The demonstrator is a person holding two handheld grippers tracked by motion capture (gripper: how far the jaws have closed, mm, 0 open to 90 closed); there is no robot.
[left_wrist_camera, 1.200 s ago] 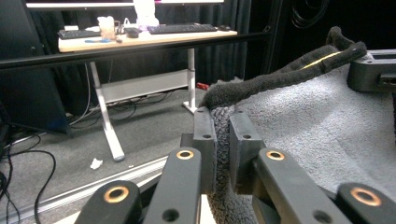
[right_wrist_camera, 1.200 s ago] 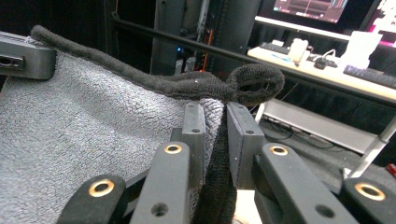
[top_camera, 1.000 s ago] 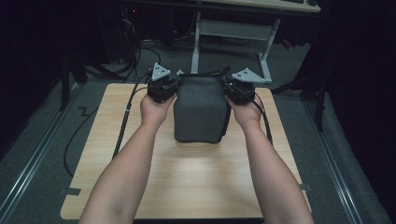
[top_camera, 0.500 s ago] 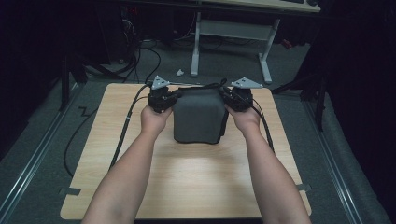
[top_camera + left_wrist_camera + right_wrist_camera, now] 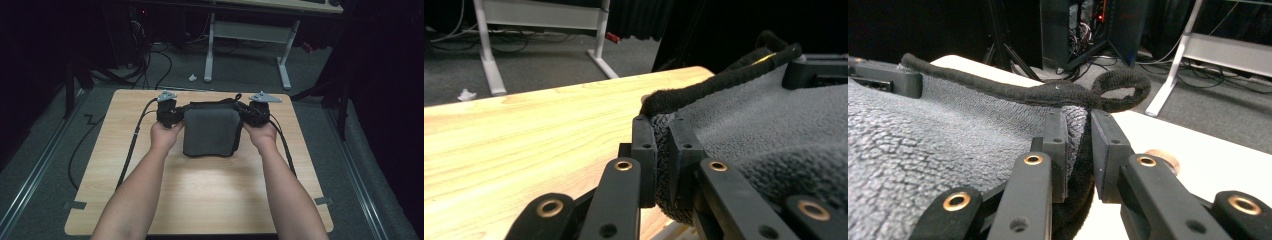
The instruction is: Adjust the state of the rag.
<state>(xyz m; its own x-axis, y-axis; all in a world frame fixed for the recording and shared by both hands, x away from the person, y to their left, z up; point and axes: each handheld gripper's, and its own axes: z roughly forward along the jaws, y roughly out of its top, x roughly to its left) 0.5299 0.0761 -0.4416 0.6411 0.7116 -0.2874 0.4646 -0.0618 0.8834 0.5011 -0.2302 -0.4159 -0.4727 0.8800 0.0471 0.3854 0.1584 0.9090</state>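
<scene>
A folded grey towel (image 5: 210,131) lies on the far half of the wooden table (image 5: 200,200), and everything else sits around it. Against the towel's far left corner is the left gripper (image 5: 172,114), held in the person's left hand (image 5: 164,134); in the left gripper view its two black jaws are closed nearly together on the thick folded edge of the towel (image 5: 769,135), the pile squeezed between them, with the dark hem (image 5: 719,82) running away from the jaws along the towel's far side. Over the towel's far edge a small hanging loop (image 5: 237,98) sticks up, though from the high view it is too small to be sure of its shape. Against the towel's far right corner is the right gripper (image 5: 250,112), held in the right hand (image 5: 261,135); in the right gripper view its jaws pinch the towel's edge (image 5: 948,140) the same way, a narrow gap between them packed with cloth, and the loop (image 5: 1120,90) curls just past the jaw tips. Beyond the towel and table, white desk legs (image 5: 245,45) stand on grey carpet.
</scene>
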